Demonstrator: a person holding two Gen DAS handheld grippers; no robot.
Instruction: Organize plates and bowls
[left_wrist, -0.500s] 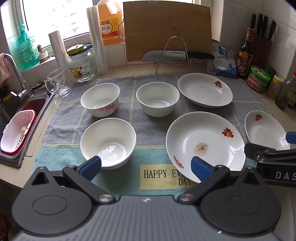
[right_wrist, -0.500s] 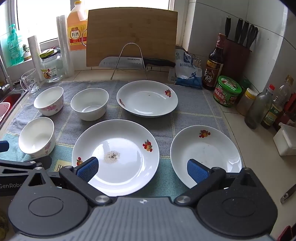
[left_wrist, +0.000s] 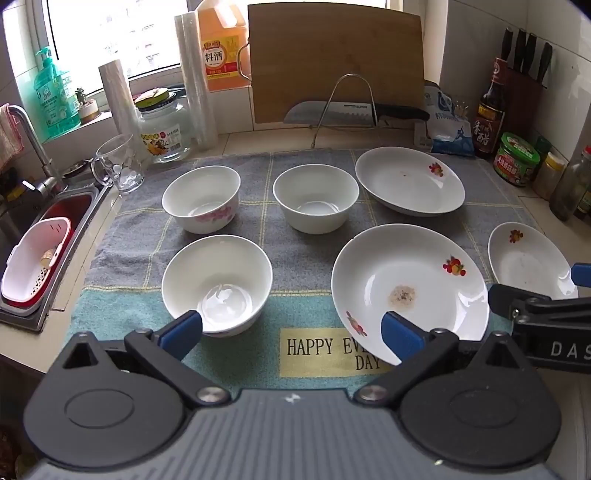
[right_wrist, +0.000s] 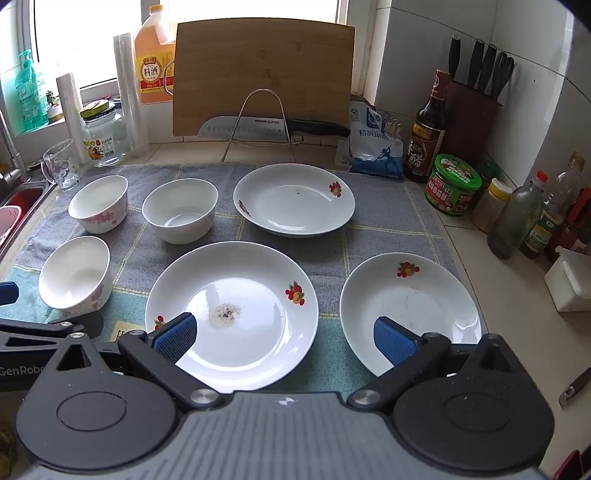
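Three white bowls and three white flowered plates lie apart on a grey and teal towel. The near bowl sits front left, a pink-flowered bowl and a plain bowl behind it. A soiled middle plate lies in front, a far plate behind, a right plate beside it. My left gripper hangs open above the towel's front edge, between the near bowl and the middle plate. My right gripper hangs open between the middle and right plates. Neither holds anything.
A sink with a white basket lies at the left. A glass mug, jar and rolls stand at the back left. A cutting board, knife and wire rack stand behind. Sauce bottles, jars and a knife block crowd the right.
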